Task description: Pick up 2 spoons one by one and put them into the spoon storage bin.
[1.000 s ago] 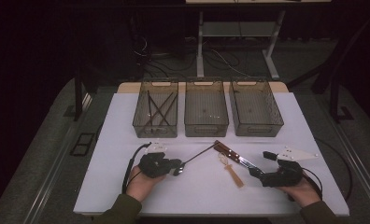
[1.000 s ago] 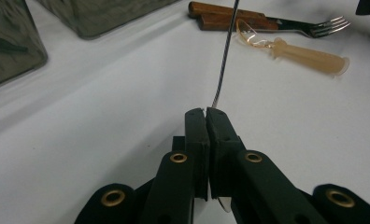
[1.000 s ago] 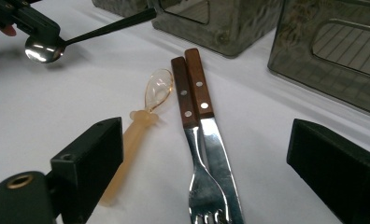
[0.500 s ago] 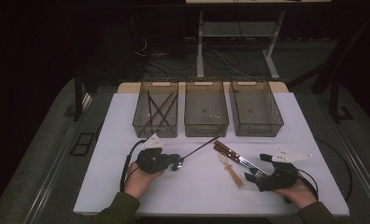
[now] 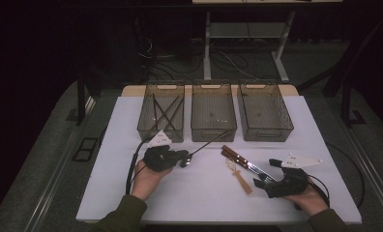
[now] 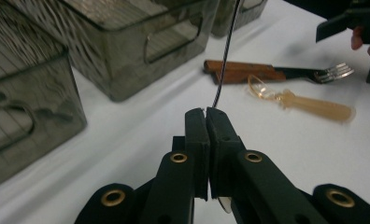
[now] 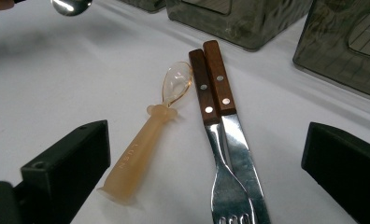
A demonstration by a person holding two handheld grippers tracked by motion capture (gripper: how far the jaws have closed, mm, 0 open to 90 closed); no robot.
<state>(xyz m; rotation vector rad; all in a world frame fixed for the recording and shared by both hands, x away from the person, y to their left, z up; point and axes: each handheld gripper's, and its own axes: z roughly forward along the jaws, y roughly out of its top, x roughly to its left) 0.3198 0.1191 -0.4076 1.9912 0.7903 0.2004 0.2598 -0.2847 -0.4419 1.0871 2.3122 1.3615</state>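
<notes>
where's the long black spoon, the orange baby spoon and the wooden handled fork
long black spoon (image 5: 210, 142): high view, middle of its thin handle
orange baby spoon (image 7: 135, 152): right gripper view, thick orange handle
wooden handled fork (image 7: 199, 88): right gripper view, brown wooden handle

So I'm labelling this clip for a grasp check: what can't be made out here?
- Thin black utensil: its far end runs off the top edge of the left gripper view; the shut left tongs cover its gripped end.
- Fork: the bottom edge of the right gripper view cuts off its tines.
- Crossed sticks in the left bin: too small and dark in the high view to identify.
</notes>
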